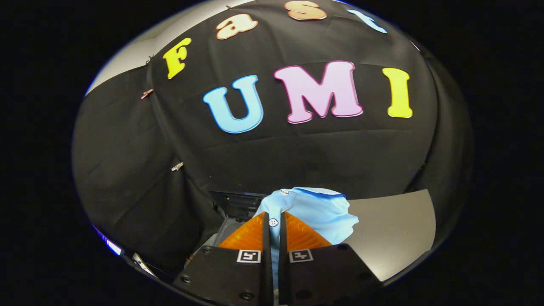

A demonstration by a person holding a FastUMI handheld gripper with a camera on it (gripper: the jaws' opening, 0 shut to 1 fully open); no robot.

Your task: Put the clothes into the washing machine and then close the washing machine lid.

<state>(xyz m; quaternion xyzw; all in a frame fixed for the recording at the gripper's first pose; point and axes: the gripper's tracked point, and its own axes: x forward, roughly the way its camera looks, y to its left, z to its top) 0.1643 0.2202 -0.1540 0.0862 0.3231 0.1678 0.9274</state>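
A light blue shirt (323, 210) with white buttons hangs in the air, pinched between my two fingers. My gripper (273, 223) is shut on a fold of its button placket, and the rest of the cloth bunches up just ahead of the fingertips. Behind and below the shirt, to the left of the fingers, a dark part of the washing machine (236, 204) shows, most of it hidden by the shirt and the fingers.
A grey flat surface (395, 233) lies to the right of the fingers, below the shirt. The black cloth wall (297, 157) stands close behind everything. A lighter strip (114, 246) shows low on the left.
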